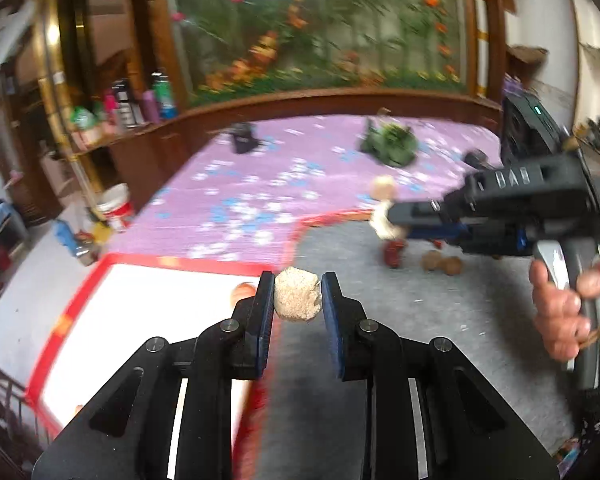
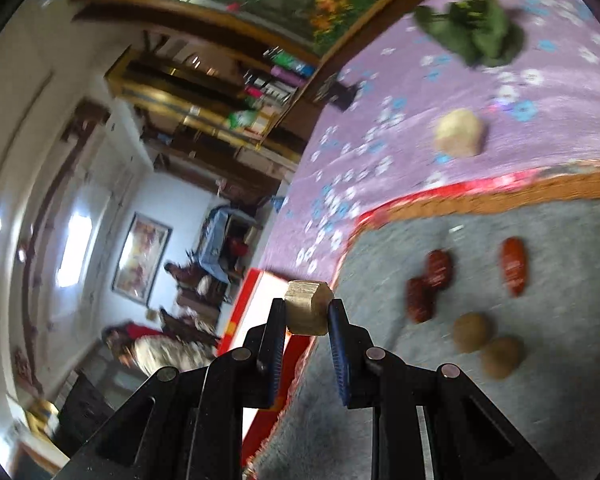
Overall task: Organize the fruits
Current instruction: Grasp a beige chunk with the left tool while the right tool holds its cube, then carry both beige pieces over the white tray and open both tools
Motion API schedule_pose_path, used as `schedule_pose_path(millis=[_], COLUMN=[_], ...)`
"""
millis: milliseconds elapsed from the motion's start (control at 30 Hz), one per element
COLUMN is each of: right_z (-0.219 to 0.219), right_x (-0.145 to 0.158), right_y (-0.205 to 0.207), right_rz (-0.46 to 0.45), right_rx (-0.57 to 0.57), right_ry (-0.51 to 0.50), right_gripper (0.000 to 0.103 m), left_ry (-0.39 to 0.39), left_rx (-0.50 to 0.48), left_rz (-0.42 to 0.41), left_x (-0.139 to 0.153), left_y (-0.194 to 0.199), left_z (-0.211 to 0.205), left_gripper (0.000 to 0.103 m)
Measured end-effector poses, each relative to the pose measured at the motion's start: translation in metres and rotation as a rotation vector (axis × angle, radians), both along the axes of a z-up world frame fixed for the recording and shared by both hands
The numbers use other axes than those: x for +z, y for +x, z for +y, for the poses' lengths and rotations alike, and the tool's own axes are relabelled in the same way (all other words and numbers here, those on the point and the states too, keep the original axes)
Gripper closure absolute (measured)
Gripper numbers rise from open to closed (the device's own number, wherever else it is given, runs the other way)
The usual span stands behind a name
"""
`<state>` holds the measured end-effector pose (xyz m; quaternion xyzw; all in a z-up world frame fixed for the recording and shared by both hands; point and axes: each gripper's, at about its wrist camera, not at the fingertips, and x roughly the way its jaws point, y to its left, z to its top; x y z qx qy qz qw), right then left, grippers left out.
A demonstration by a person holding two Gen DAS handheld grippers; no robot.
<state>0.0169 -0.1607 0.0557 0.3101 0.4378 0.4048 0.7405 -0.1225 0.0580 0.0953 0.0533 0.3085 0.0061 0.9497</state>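
Note:
My left gripper (image 1: 298, 294) is shut on a pale, rough, round fruit (image 1: 297, 295), held above the edge of a white tray with a red rim (image 1: 172, 261). An orange fruit (image 1: 244, 291) lies in the tray behind the left finger. My right gripper (image 2: 309, 312) is shut on a tan, faceted fruit (image 2: 309, 307) and is tilted; it also shows in the left wrist view (image 1: 392, 216). On the grey mat (image 2: 500, 420) lie three red dates (image 2: 514, 266) and two brown round fruits (image 2: 472, 332). A pale fruit (image 2: 459, 133) lies on the purple cloth.
A purple flowered cloth (image 1: 260, 184) covers the surface behind the grey mat. A green leafy bunch (image 1: 390, 145) and a small dark object (image 1: 242, 138) lie on it. A wooden shelf with bottles (image 1: 140, 104) stands at the back left. A white bucket (image 1: 114, 206) sits on the floor.

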Motion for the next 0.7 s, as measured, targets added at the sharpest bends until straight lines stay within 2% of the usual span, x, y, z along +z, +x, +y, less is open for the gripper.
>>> schedule_pose_path(millis=[300,533,700], right_z=[0.098,0.155,0.176], right_x=[0.01,-0.009,-0.018], right_y=[-0.027,-0.042,-0.049], right_rz=[-0.045,-0.033,-0.052], right_rx=[0.141,0.201,0.238], right_ry=[-0.036,-0.023,-0.044], right_gripper=[0.083,0.083,0.083], left_ry=[0.015,0.015,0.005], left_rx=[0.134,0.196,0.226], left_rz=[-0.038,-0.04,-0.021], left_x=[0.0,-0.008,-0.017], left_y=[-0.025,-0.029,-0.027], left_z=[0.061,0.088,0.1], left_gripper=[0.08,0.08,0.08])
